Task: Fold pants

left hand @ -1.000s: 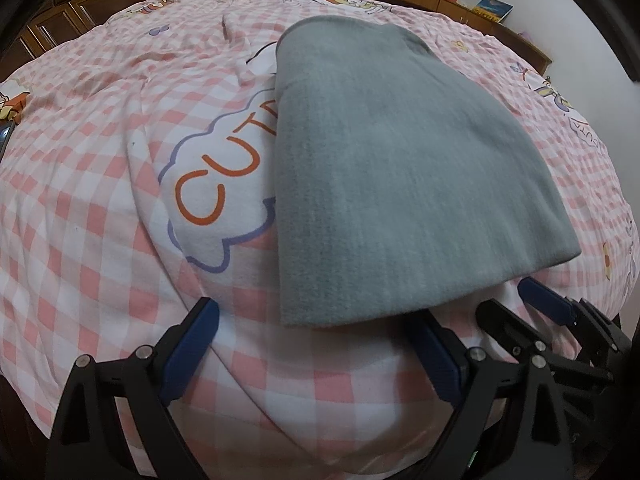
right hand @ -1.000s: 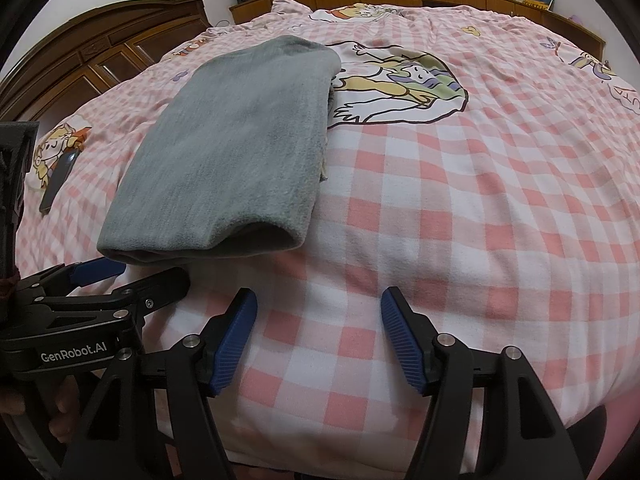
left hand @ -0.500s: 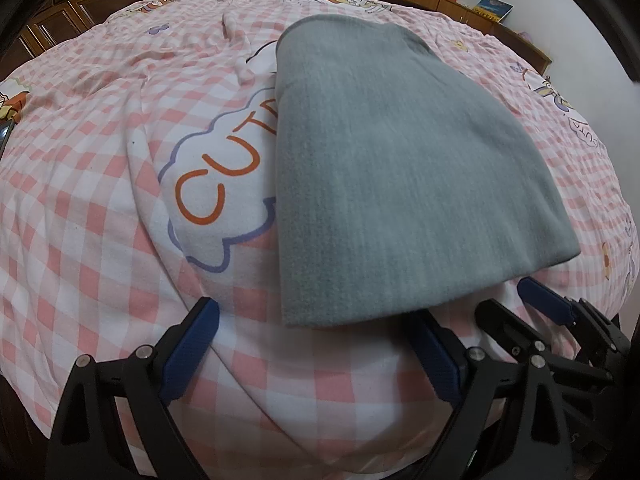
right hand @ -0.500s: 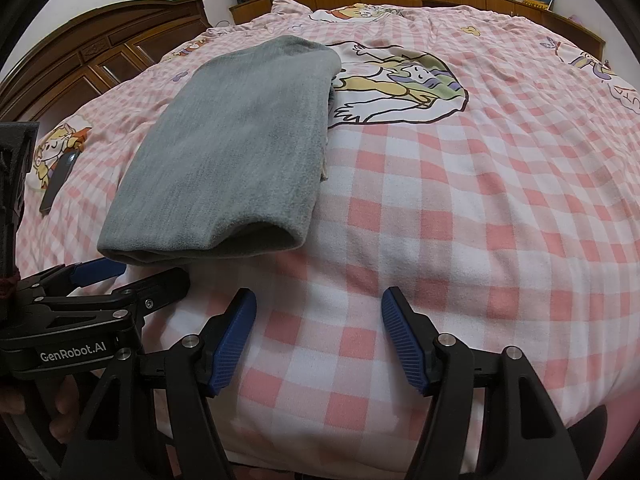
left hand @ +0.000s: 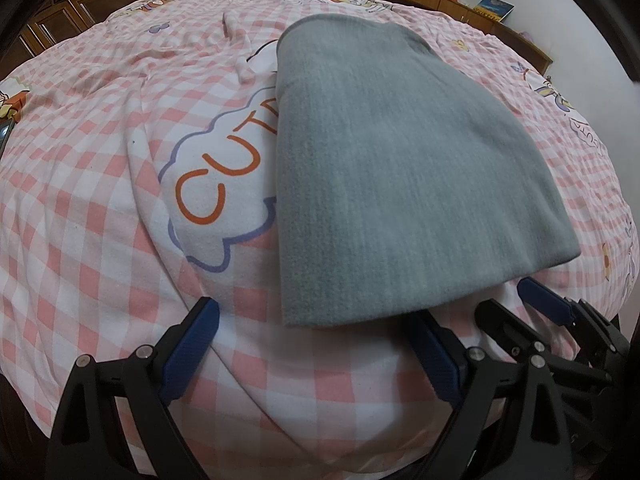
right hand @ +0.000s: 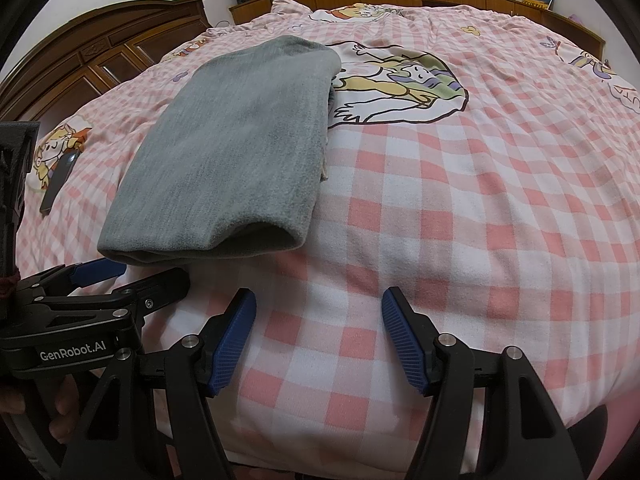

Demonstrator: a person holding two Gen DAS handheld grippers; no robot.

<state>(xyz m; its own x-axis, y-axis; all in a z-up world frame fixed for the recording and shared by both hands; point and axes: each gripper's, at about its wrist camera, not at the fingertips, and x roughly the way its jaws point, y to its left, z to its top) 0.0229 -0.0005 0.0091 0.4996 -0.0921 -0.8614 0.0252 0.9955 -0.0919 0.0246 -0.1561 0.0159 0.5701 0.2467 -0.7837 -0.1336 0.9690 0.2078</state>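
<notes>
Nothing has changed over the last second: bed (left hand: 100, 208), pants (left hand: 392, 184) and both grippers match the earlier frames. Pants lie as a flat grey stack on the checked bed cover, near edge just ahead of the grippers; judged folded, or paused before one more fold. Left gripper (left hand: 316, 344): jaws spread wide, empty, the right pad at the pants' near hem. Right gripper (right hand: 318, 340): jaws apart, empty, over bare cover beside the pants.
</notes>
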